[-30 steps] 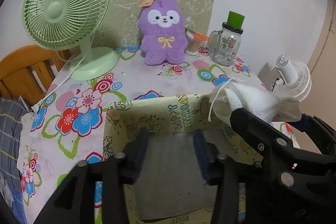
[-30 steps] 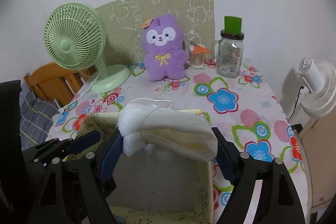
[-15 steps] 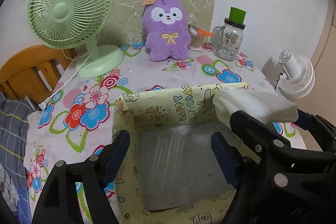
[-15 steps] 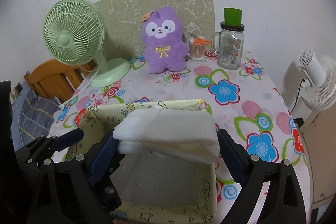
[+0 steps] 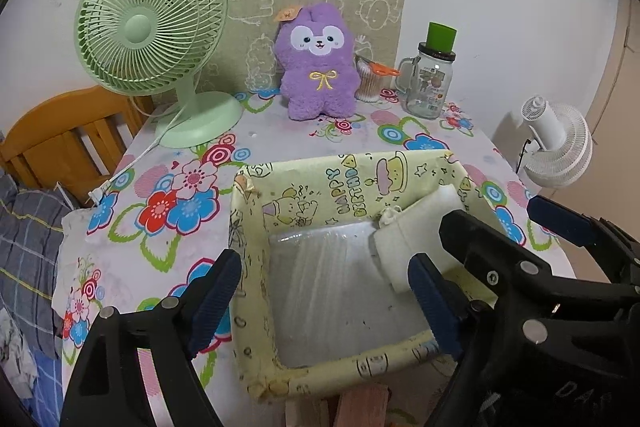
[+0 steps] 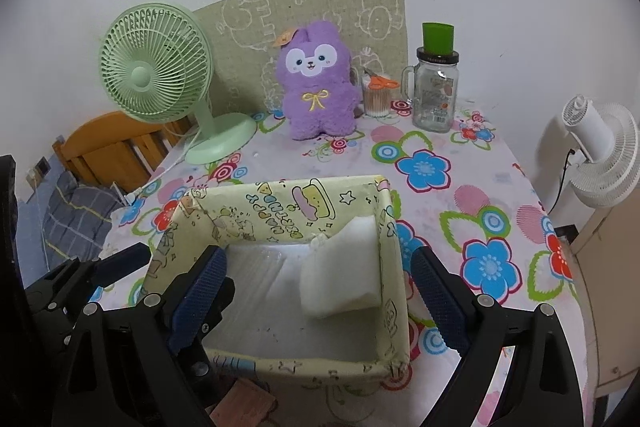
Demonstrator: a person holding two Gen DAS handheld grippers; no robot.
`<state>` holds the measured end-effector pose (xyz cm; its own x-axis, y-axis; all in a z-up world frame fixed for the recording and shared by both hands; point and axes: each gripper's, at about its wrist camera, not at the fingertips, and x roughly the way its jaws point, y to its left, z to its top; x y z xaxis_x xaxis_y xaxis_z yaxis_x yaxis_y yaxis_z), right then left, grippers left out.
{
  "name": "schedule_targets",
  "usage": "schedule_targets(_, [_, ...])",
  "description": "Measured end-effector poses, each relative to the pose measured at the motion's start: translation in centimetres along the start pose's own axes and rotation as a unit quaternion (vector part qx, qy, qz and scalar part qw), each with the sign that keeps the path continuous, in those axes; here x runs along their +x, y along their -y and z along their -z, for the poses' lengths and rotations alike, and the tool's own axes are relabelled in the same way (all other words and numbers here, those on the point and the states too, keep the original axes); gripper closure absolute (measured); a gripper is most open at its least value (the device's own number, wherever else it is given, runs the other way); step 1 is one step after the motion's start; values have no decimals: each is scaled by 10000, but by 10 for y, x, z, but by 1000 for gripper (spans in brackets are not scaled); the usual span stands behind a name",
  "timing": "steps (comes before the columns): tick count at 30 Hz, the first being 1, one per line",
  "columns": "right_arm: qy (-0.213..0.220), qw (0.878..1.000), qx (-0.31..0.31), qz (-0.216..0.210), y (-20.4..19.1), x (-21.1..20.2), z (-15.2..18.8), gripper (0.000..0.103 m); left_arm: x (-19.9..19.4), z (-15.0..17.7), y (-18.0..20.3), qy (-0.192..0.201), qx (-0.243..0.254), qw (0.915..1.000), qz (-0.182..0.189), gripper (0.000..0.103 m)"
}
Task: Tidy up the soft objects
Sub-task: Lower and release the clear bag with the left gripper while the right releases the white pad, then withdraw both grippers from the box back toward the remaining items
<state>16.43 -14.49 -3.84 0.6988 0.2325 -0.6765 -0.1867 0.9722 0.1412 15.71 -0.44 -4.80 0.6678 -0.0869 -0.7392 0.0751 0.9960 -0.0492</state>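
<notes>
Cloth [image 6: 343, 271], white, folded, lying loose against box [image 6: 394, 267] right wall, looks light and limp, best pinched across the thick fold; right gripper [image 6: 318, 291] and left gripper [image 5: 324, 297] both spread, empty.

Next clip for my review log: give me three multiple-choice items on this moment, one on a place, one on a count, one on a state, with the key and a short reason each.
1. Where does the white folded cloth lie?
A. Under the mint-green desk fan
B. Inside the yellow cartoon-print box, against its right wall
C. On the floral tablecloth

2. How many fans show?
A. One
B. Two
C. Three

3. The right claw is:
A. Open, holding nothing
B. Shut on the cloth
C. Shut on the box rim

Key: B, the cloth leans on the box's right wall; B, mint-green desk fan plus white fan; A, its blue pads stand wide apart with the cloth lying free.
</notes>
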Motion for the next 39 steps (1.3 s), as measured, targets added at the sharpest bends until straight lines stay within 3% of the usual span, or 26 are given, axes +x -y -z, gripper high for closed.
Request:
schedule_targets(13, [167,9998,-73,115,-2,-28,13,8,-27,16,3,147,-5,9999,25,9])
schedule_targets(23, [235,9995,-136,185,-3,-47,23,8,-42,28,7,207,26,9998,73,9])
schedule_targets(29, [350,9982,-168,467,-4,-60,30,8,-50,36,8,244,-10,9997,87,9])
schedule_targets(39, [360,9983,-172,431,-2,-72,46,8,-62,52,9,292,-4,9995,98,9])
